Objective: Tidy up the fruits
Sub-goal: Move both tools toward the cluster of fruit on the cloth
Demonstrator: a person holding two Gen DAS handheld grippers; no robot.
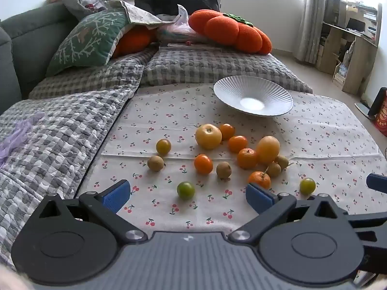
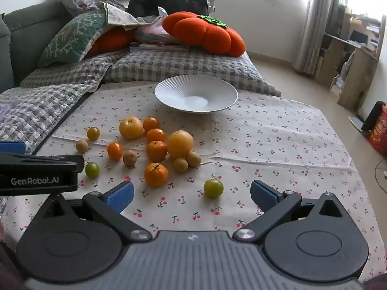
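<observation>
Just ahead of wide-open right claw [image 2: 192, 197], green fruit [image 2: 213, 187].

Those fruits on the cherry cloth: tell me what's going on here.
A person holds two grippers over the cloth, both open and empty. The left gripper hovers near a green fruit; the right gripper near another green fruit. Every fruit lies loose on the cloth; the white bowl is empty.

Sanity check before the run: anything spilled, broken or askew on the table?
Nothing damaged or spilled. The fruits lie loose on the cherry-print cloth, none yet in the white ribbed bowl, which sits upright and empty. One green fruit lies apart, nearest the right gripper. Both grippers, left included, are open and empty.
</observation>
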